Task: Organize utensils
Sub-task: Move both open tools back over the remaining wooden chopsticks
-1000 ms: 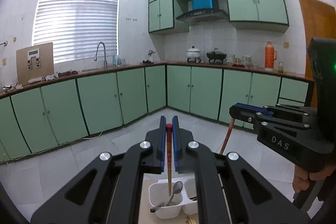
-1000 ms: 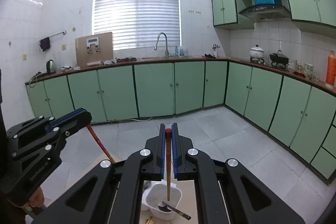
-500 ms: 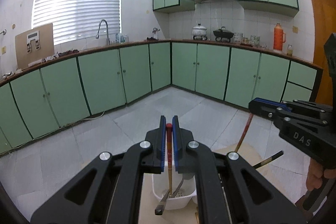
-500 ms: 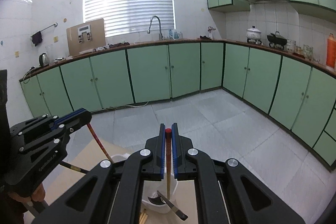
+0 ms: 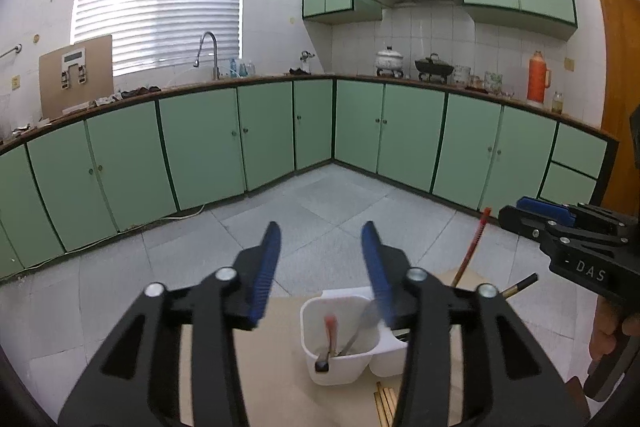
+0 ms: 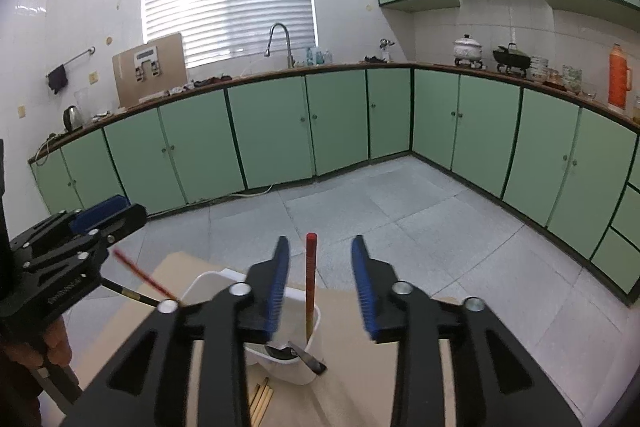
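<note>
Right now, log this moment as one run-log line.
left gripper: open, jaws just opened, red chopstick dropped into white holder | right gripper: open, jaws just opened, red chopstick standing free in holder

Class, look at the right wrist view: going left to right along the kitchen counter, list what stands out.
Kettle → brown board → tap → white pot → black pot → orange flask.
</note>
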Motion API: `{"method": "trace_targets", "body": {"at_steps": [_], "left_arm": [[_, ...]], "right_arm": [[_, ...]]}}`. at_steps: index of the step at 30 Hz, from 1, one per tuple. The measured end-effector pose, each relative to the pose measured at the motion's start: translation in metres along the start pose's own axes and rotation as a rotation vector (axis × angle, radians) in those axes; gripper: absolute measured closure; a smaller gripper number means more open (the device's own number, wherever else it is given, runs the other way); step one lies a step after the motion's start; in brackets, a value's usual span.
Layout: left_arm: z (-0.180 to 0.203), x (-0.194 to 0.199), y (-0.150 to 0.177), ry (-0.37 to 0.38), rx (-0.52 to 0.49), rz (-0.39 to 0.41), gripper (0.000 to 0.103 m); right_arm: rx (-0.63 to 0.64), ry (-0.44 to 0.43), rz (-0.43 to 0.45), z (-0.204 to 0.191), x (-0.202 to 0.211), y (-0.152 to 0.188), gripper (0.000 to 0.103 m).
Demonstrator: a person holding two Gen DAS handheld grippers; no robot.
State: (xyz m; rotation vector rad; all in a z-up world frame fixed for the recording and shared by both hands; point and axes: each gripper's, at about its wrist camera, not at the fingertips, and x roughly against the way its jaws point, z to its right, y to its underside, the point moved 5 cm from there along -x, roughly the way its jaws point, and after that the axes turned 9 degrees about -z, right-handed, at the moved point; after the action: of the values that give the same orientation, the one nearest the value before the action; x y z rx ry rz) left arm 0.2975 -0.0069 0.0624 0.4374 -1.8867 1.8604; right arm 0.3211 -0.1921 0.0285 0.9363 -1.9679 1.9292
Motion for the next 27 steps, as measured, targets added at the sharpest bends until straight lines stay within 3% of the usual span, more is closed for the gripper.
{"method": "trace_targets", "body": {"at_steps": [4, 14, 20, 27], "left_arm": [[0.001, 0.024, 0.004, -0.003, 0.01, 0.044, 0.044], [0.005, 0.07, 0.048, -0.004, 0.026, 0.068, 0.026], [0.012, 0.082, 0.097, -0.002, 0.015, -0.003, 0.021], [0.007, 0.078, 0.152, -0.018, 0.032, -0.1, 0.02]], "right_arm": [[-0.004, 0.002, 0.028, -0.001, 0.017, 0.007, 0.051], [-0.017, -0.012, 0.058, -0.013, 0.053, 0.054, 0.027], [-0.046, -0.03, 0.039, -0.02, 0.065, 0.094, 0.017], [-0.066, -0.022, -0.02, -0.025, 0.063, 0.14, 0.015]]}}
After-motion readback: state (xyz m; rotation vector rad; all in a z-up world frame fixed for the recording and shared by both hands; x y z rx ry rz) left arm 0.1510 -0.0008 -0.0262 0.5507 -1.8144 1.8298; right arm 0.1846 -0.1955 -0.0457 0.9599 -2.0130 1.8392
